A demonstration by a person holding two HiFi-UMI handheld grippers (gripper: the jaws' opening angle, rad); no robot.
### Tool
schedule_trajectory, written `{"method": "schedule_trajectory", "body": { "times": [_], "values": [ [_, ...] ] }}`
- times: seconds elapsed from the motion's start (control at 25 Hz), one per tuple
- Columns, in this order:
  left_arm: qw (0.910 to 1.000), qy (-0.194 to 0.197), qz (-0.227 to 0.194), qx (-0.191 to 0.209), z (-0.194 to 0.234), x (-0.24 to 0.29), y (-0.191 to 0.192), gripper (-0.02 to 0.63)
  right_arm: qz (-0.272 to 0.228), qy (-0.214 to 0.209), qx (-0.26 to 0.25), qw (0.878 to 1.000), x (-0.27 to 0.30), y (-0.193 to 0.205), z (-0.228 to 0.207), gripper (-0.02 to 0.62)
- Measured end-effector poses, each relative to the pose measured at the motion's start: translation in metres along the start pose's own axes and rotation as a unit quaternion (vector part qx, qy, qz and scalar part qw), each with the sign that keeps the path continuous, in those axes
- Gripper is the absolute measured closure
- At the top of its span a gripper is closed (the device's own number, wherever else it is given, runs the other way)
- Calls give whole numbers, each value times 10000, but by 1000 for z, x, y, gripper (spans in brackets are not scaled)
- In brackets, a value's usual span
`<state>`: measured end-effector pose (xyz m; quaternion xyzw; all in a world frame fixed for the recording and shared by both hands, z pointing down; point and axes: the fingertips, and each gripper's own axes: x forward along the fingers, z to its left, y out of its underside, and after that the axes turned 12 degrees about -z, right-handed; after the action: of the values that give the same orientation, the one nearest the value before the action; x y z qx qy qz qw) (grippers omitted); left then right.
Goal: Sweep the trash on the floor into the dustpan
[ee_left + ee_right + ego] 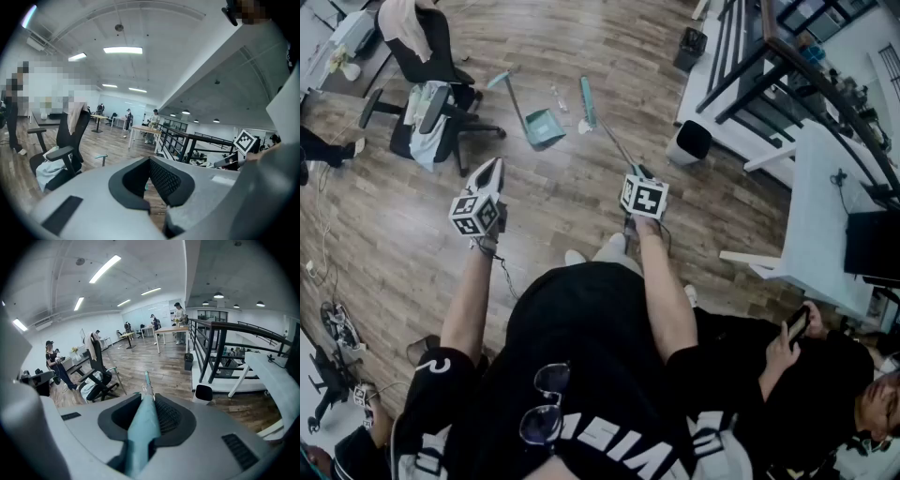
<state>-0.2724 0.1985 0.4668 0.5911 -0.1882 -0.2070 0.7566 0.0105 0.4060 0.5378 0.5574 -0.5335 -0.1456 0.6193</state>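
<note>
A teal dustpan with a long upright handle stands on the wooden floor ahead of me. Small white scraps of trash lie beside it, by the teal broom head. My right gripper is shut on the broom handle, which runs forward and down to the floor. My left gripper is raised to the left of the dustpan, jaws together with nothing held. The left gripper view shows only the top of the dustpan handle.
An office chair draped with clothes stands left of the dustpan. A small white-and-black bin sits to the right, beside a black railing and a white desk. A seated person with a phone is at my lower right.
</note>
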Motion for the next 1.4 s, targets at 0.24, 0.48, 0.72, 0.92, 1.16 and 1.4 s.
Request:
{"method": "schedule_trajectory", "body": {
  "times": [0.24, 0.48, 0.72, 0.92, 1.16, 1.4],
  "values": [
    [10000, 38, -12, 8, 2, 2, -3, 609, -19, 16, 23, 10000, 1, -2, 4, 512],
    [10000, 32, -17, 7, 10, 2, -3, 609, -78, 0, 18, 10000, 4, -8, 11, 512],
    [10000, 15, 10, -46, 24, 12, -6, 609, -45, 66, 20, 10000, 16, -16, 17, 512],
    [9999, -21, 73, -90, 35, 34, 0, 609, -50, 48, -30, 10000, 42, -28, 15, 512],
    [9998, -109, 167, -49, 57, 86, 4, 609, 100, 41, -52, 9999, 102, -47, 4, 512],
    [9993, -236, 284, -67, 82, 169, -5, 609, 98, -102, -99, 9999, 179, -99, -2, 512]
  ]
}}
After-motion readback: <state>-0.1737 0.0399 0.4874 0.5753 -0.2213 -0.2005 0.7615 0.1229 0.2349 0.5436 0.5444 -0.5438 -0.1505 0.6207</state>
